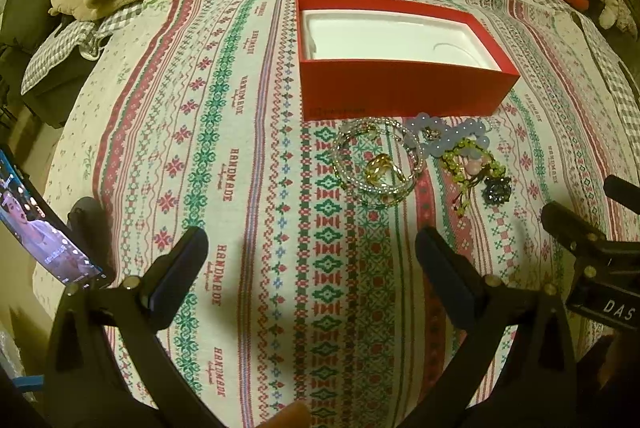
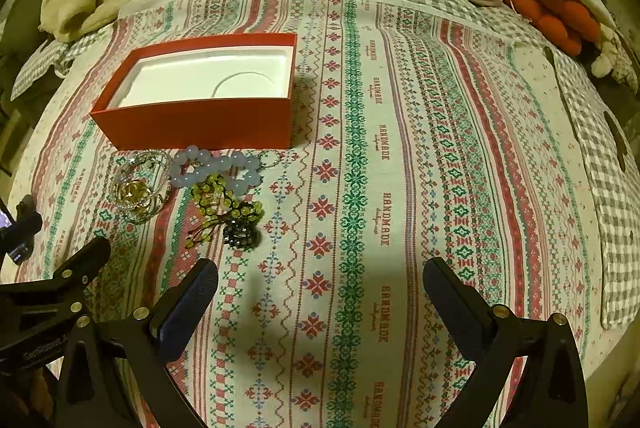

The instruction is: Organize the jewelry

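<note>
**With both grippers empty, first pick is still ahead**

While both tools hover over the patterned cloth (image 2: pixel 400 188), I read the left gripper (image 1: pixel 312 248) as spread wide, nothing between the fingers; the right gripper (image 2: pixel 320 280) is the same, released and empty.

Jewelry sits in a tight cluster just in front of the red box (image 1: pixel 400 88), touching or nearly touching its near wall:
- clear bead coil (image 1: pixel 372 164) with a gold ring (image 1: pixel 382 168) lying inside it
- pale blue bead bracelet (image 2: pixel 218 166), overlapping the green bead bracelet (image 2: pixel 228 206)
- dark brooch-like piece (image 2: pixel 240 236) at the near edge, closest to my right fingers

The box is open, and its white insert (image 2: pixel 208 76) looks empty.

My plan: take the dark piece first with the right, since it's outermost and least tangled. Come down steeply, straddle it, close slowly. Watch for the green cord tails dragging along. I'd keep the left clear of the pile.
</note>
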